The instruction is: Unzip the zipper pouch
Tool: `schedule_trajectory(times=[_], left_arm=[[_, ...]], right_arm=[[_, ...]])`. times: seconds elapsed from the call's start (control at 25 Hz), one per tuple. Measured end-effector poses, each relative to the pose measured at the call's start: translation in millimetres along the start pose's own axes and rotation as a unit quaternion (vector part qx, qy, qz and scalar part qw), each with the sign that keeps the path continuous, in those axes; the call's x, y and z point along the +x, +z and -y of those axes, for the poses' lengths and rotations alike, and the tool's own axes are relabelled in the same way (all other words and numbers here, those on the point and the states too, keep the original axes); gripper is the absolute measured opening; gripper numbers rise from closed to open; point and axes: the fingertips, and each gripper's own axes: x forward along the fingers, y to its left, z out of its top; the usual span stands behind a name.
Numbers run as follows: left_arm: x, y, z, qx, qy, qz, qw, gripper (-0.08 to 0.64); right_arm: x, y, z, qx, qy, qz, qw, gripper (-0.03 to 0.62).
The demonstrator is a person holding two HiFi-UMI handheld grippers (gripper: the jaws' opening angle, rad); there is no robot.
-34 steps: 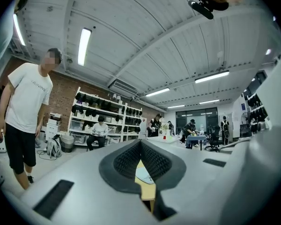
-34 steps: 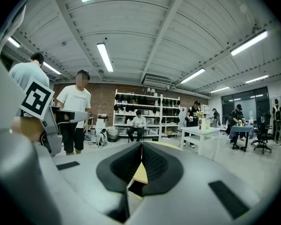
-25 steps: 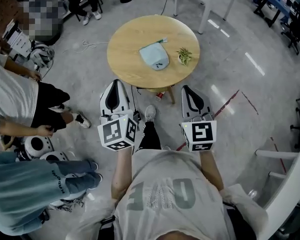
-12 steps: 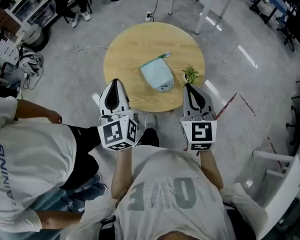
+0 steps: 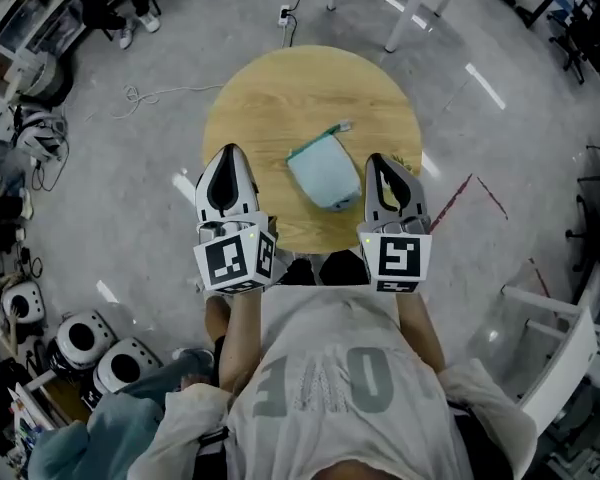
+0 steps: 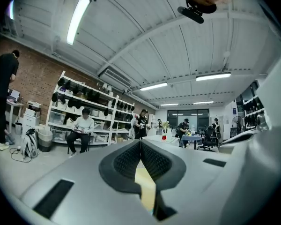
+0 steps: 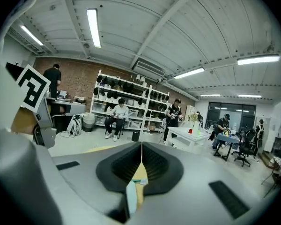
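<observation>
Your left gripper and right gripper, both closed and empty, flank a pale blue zipper pouch on a round wooden table.

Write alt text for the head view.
Top-down: a light blue zipper pouch lies on a round wooden table; the person's left gripper and right gripper, both shut and empty, are held either side of it at the table's near edge.
</observation>
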Motion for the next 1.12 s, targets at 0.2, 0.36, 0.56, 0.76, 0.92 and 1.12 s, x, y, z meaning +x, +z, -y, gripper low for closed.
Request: schedule_trajectory(times=[0.2, 0.36, 0.56, 0.76, 0.92, 1.12], left_arm=[[19.5, -5.4, 2.3, 0.006, 0.012, -0.007, 0.9999, 0.026], [26.6, -14.0, -9.7, 0.007, 0.029, -0.023, 0.9993, 0.026], [36.7, -10.6, -2.0, 0.016, 0.031, -0.020, 0.9992, 0.026], [39.6, -11.9, -7.3, 0.016, 0.039, -0.018, 0.9989, 0.026], [40.8, -14.6, -14.9, 0.013, 0.050, -0.018, 0.9985, 0.026], [38.8, -16.6, -21.6, 0.011, 0.064, -0.021, 0.9977, 0.026]], right_arm=[[19.7, -4.8, 14.5, 0.000, 0.002, -0.007, 1.000, 0.029], [35.0, -9.9, 4.5, -0.007, 0.015, -0.015, 1.000, 0.029], [43.0, -15.3, 6.8, -0.006, 0.029, -0.017, 0.999, 0.029], [53.3, -12.4, 0.7, 0.004, 0.049, -0.010, 0.999, 0.031], [63.2, -8.1, -10.4, 0.000, 0.070, -0.008, 0.998, 0.037], [77.1, -17.1, -35.2, -0.008, 0.118, -0.042, 0.992, 0.168]])
